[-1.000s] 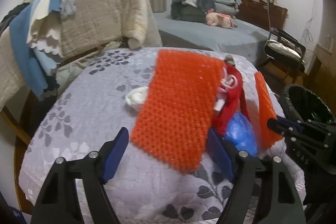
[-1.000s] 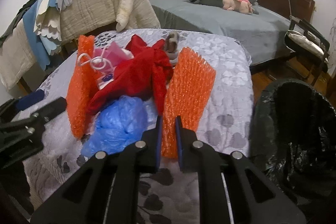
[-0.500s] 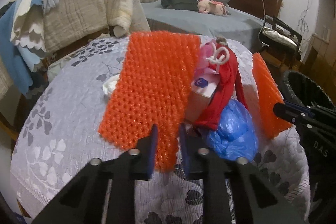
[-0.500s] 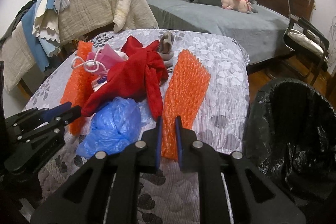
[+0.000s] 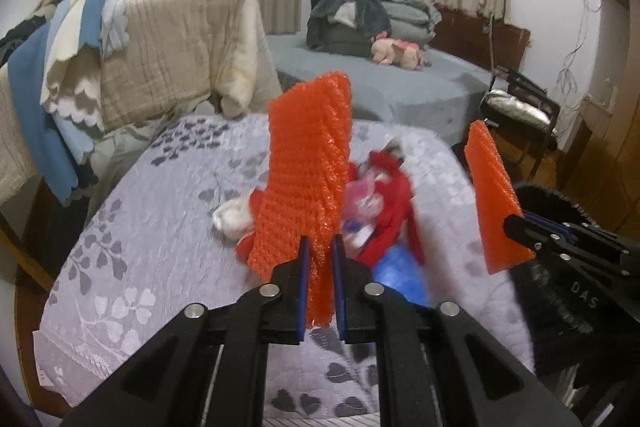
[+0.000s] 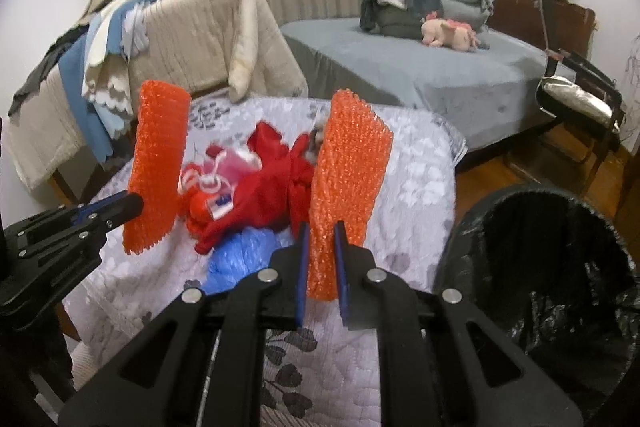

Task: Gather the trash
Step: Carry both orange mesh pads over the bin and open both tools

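A: Comparing with a second ago, what differs?

B: Back then the left claw (image 5: 320, 259) stood wide open around the near edge of the orange bubble-wrap sheet, which lay flat on the counter (image 5: 152, 259). Its jaws have just been closing, and now they pinch that edge, with the orange bubble wrap (image 5: 308, 163) lifted off the cloth and standing nearly upright.

A: And the right one?

B: The right claw (image 6: 321, 259) was already clamped on the sheet's other edge and has stayed so; that edge has risen too and also stands up from the jaws.

A: Where does the trash sit?

B: Between the two raised edges, in the sag of the wrap: a red cloth (image 6: 264, 191), a blue plastic bag (image 6: 240, 255) nearest the claws, and a pink packet (image 6: 236, 163) with white cord. A white wad (image 5: 232, 219) shows just left of the wrap.

A: The bin?

B: The black-lined trash bin (image 6: 552, 267) stands open beside the counter, on the right.
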Tool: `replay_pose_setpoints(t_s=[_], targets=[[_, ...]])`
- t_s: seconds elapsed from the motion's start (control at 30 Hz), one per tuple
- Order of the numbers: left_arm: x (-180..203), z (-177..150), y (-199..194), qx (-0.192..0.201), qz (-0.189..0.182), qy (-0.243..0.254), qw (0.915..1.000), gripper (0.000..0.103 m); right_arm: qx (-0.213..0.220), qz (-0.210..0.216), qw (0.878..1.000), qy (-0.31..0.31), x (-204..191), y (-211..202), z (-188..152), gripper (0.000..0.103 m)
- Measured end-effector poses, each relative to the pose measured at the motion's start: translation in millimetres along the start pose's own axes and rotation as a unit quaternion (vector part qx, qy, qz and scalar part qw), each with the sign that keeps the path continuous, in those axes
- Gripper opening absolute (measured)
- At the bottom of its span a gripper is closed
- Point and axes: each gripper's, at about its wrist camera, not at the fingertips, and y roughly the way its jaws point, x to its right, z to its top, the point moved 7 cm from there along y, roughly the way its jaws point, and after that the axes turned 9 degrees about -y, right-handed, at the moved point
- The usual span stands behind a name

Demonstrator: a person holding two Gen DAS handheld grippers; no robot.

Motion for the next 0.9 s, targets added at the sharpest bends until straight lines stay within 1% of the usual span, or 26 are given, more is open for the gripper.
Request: replay_pose_setpoints(t_s=[0.07, 0.23, 0.33, 0.4, 0.6, 0.73, 0.9], targets=[[10.0, 7.8, -8.7, 0.007, -0.012, 0.000, 0.9999, 0.011, 0.010, -0.004, 1.000, 0.008, 7.0, -12.9, 6.2, 0.011], [44.3, 19.6, -30.9, 0.020, -0.058, 0.015, 0.9980, 0.011, 0.034, -0.025, 0.999, 0.018, 29.0, -45.3, 15.9, 0.011], [75.0, 24.9, -39.0, 0.017, -0.095, 0.023, 0.9951, 0.011, 0.040, -0.039, 0.998, 0.026, 46.7, -62.8, 14.4, 0.011], [90.2, 26.7, -39.6, 0.016, -0.112, 0.030, 0.9931, 0.011, 0.041, -0.055, 0.997, 0.030, 59.0, -72.1, 11.9, 0.011], [151.5, 20.1, -34.9, 0.007, -0.160, 0.074, 0.9843, 0.011, 0.035, -0.109, 0.992, 0.050, 109.1, -100.3, -9.6, 0.011], [187.6, 8.1, -25.1, -0.011, -0.188, 0.095, 0.9776, 0.011, 0.025, -0.143, 0.987, 0.067, 141.2, -113.1, -29.6, 0.011], [234.3, -7.9, -9.0, -0.033, -0.224, 0.118, 0.9669, 0.011, 0.007, -0.179, 0.980, 0.086, 179.3, -123.9, -57.3, 0.011]])
